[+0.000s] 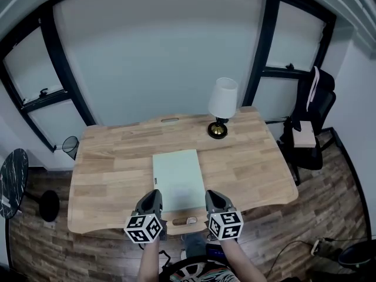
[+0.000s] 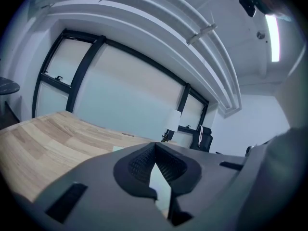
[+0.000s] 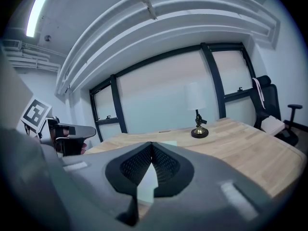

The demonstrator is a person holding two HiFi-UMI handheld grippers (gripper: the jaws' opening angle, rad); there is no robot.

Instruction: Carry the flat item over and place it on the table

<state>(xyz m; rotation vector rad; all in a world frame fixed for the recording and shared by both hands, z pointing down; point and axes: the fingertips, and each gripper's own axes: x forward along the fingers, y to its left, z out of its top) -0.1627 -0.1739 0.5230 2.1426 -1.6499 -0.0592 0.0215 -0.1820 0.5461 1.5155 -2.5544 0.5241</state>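
Note:
A pale green flat sheet (image 1: 178,180) lies flat on the wooden table (image 1: 111,163), near the middle of its front half. My left gripper (image 1: 154,195) sits at the sheet's near left corner and my right gripper (image 1: 211,195) at its near right corner. Both are shut, tips together, with nothing seen pressed between the pads. In the left gripper view the jaws (image 2: 154,146) meet, and the sheet (image 2: 161,186) shows through the gap below them. The right gripper view shows the same: shut jaws (image 3: 151,146) with the sheet (image 3: 147,184) underneath.
A lamp with a white shade (image 1: 222,107) stands at the table's far right. A black office chair (image 1: 311,122) holding a box is to the right of the table. A mesh bin (image 1: 70,147) and a dark round table (image 1: 13,181) are on the left.

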